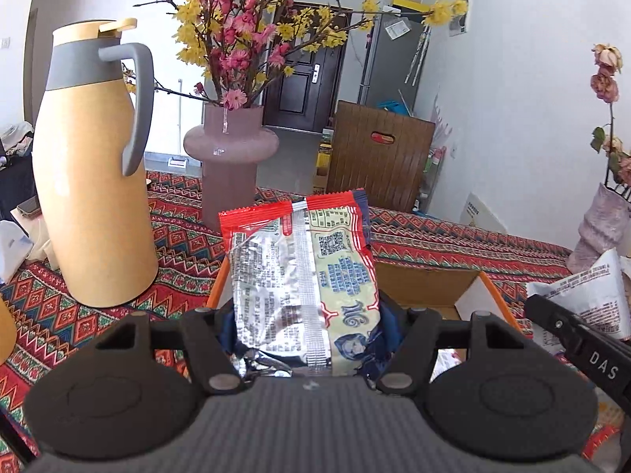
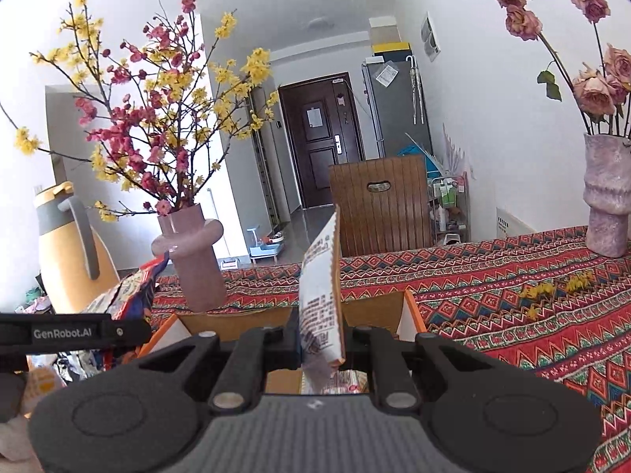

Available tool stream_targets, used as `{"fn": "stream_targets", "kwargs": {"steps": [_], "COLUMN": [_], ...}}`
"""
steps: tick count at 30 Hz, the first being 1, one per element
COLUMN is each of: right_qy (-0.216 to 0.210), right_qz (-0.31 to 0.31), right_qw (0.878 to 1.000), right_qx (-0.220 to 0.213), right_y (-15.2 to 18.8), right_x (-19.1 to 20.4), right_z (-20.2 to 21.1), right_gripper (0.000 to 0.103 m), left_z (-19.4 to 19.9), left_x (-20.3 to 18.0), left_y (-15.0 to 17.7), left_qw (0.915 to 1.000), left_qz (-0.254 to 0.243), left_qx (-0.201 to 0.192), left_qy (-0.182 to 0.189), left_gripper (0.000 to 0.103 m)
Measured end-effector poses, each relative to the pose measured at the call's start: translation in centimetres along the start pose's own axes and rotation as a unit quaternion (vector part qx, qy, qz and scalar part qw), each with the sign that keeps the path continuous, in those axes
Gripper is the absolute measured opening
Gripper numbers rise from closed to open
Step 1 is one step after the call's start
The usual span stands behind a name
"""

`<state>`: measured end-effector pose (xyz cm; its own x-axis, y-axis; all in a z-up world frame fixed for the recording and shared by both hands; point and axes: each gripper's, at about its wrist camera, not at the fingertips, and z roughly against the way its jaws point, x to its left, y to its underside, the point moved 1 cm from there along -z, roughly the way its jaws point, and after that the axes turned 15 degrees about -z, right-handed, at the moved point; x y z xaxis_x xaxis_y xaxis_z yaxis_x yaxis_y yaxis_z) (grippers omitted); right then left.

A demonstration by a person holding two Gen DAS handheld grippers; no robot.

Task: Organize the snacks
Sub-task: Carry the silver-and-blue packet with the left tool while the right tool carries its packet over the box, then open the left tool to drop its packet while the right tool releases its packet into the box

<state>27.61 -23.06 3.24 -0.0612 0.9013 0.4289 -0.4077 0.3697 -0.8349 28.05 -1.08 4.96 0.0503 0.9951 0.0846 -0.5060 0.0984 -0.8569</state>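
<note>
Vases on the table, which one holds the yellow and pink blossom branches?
The smooth mauve vase with the wide collar, beside the yellow thermos jug. The other, a rough ribbed vase by the wall, holds faded roses.

The red snack packet (image 1: 303, 287) is crinkled plastic film with a glossy, silvery foil-like back and a ribbed centre seam. The white snack packet (image 2: 321, 299) is thin film with a matt printed face and a serrated edge. The left gripper (image 1: 305, 339) and right gripper (image 2: 321, 349) are matt black plastic; each body has a finely ribbed grey surface. The box (image 1: 430, 287) is plain brown cardboard with an orange outer face. The tablecloth (image 2: 512, 307) is woven patterned cloth. The jug (image 1: 94, 181) is smooth yellow plastic with a matt grey handle. The pink vase (image 1: 230, 157) is smooth and semi-glossy.
</note>
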Motion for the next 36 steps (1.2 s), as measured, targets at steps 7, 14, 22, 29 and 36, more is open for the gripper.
{"fn": "stream_targets", "kwargs": {"steps": [7, 14, 22, 29, 36], "right_qy": [0.013, 0.026, 0.031, 0.032, 0.026], "right_qz": [0.000, 0.007, 0.005, 0.015, -0.007], "right_qw": [1.000, 0.999, 0.999, 0.999, 1.000], "right_qx": [0.005, 0.033, 0.041, 0.025, 0.005], "right_y": [1.4, 2.9, 3.3, 3.5, 2.9], "right_x": [-0.9, -1.5, -1.9, -1.6, -2.1], "right_z": [-3.8, -5.7, -5.3, -4.1, -2.9], "right_gripper": [0.013, 0.013, 0.017, 0.071, 0.103], "left_z": [-3.0, -4.3, -3.7, -1.7, -1.0], "left_x": [0.5, 0.1, 0.1, 0.4, 0.5], "left_y": [1.2, 2.0, 2.2, 2.3, 2.3], "left_qw": [0.9994, 0.9997, 0.9993, 0.9973, 0.9971], "left_qz": [0.003, -0.010, -0.015, -0.006, -0.001], "left_qx": [-0.027, -0.015, -0.025, -0.064, -0.070], "left_qy": [-0.021, -0.016, -0.022, -0.035, -0.031], "left_gripper": [0.067, 0.067, 0.069, 0.103, 0.103]}}
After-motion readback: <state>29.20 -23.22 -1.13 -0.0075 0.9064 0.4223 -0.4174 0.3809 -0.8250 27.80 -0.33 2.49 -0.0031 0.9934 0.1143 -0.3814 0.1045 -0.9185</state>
